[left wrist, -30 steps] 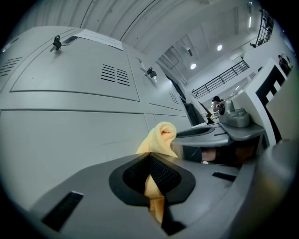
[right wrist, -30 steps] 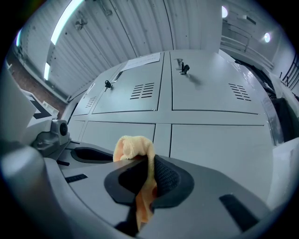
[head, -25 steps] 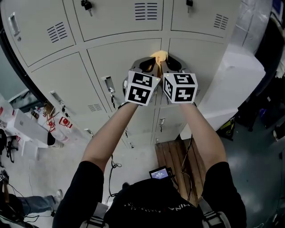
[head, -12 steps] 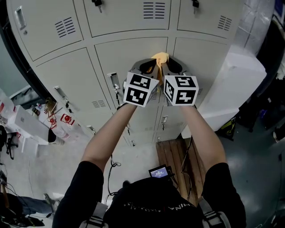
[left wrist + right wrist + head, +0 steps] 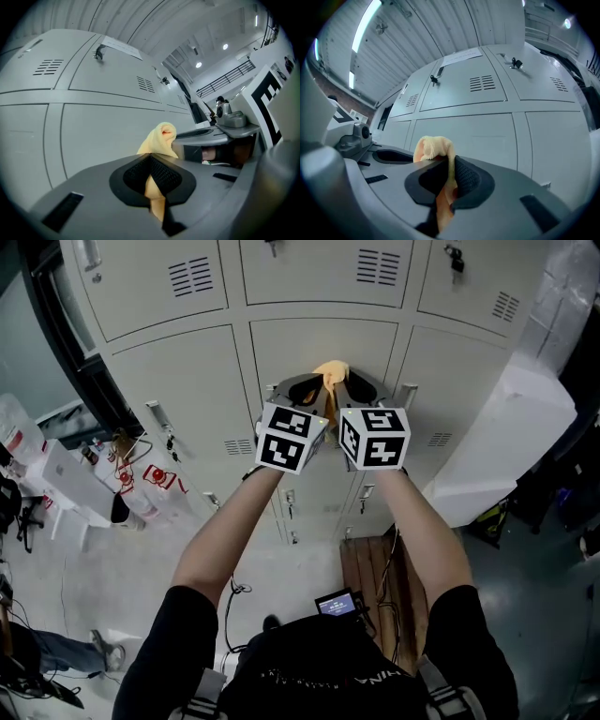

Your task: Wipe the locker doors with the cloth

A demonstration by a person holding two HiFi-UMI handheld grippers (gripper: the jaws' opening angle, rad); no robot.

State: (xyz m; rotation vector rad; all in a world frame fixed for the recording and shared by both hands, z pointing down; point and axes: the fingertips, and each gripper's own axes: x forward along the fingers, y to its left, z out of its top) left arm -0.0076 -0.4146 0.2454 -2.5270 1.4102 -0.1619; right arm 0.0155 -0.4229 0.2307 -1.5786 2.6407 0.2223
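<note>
Both tools are clamped on the same yellow cloth (image 5: pixel 331 372). The left gripper (image 5: pixel 152 177) has its jaws closed down to the thickness of the fabric, and so does the right gripper (image 5: pixel 445 182). The two sit side by side, and a bunched tuft of cloth sticks out past the jaws at 12 o'clock. The tuft is close in front of a middle-row door among the grey locker doors (image 5: pixel 187 390). Whether it touches the metal cannot be told.

The only clear print is the black-and-white squares on the marker cubes (image 5: pixel 292 437). White lettering on the person's dark shirt (image 5: pixel 314 676) is too small to read. So are the red-and-white labels on the bags (image 5: pixel 141 488) at 9 o'clock.

The doors are plain painted metal with vent slots (image 5: pixel 191 276), and keys (image 5: pixel 434 78) hang in the upper locks. The floor (image 5: pixel 141 568) is pale and speckled, with wooden slats (image 5: pixel 370 568) at the foot of the lockers. A big white block (image 5: pixel 506 437) stands at 3 o'clock. The ceiling (image 5: pixel 417 23) is ribbed sheet with a strip light (image 5: pixel 365 23).
</note>
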